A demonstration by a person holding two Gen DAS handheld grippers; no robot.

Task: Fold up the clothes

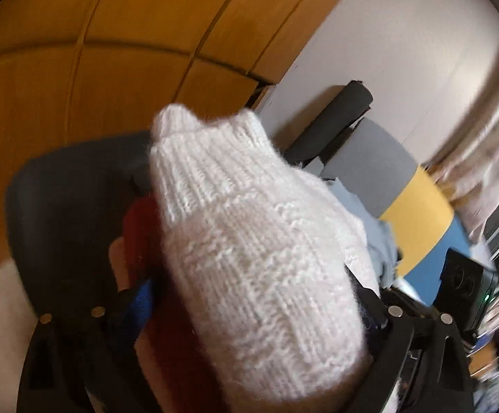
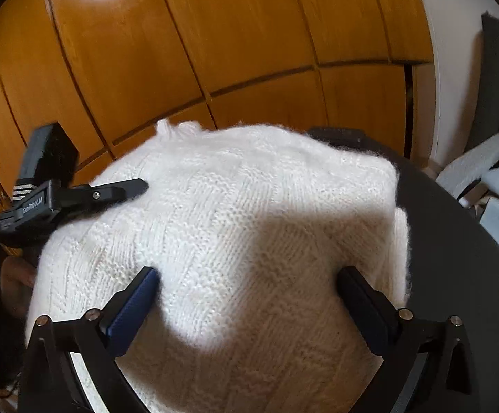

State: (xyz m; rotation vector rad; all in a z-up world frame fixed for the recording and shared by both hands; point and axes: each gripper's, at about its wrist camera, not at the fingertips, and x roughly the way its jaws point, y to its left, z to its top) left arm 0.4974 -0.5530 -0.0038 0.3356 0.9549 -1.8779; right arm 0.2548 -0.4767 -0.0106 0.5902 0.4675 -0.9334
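A white knitted sweater [image 2: 235,241] lies bunched on a dark round table [image 2: 456,258]. My right gripper [image 2: 249,282] is open, its fingers pressed down on the sweater on either side of a wide stretch of knit. My left gripper [image 1: 249,296] is shut on a ribbed part of the sweater [image 1: 249,241], likely a sleeve cuff, which is lifted and fills the left wrist view. In the right wrist view the left gripper [image 2: 135,186] comes in from the left with its fingertips on the sweater's far left edge.
Wooden cabinet doors [image 2: 215,51] stand behind the table. A dark chair [image 1: 60,223] holds red cloth [image 1: 139,227]. Light blue clothing [image 1: 370,234] and a grey, yellow and blue seat [image 1: 414,227] lie to the right. White items [image 2: 483,168] sit at the right edge.
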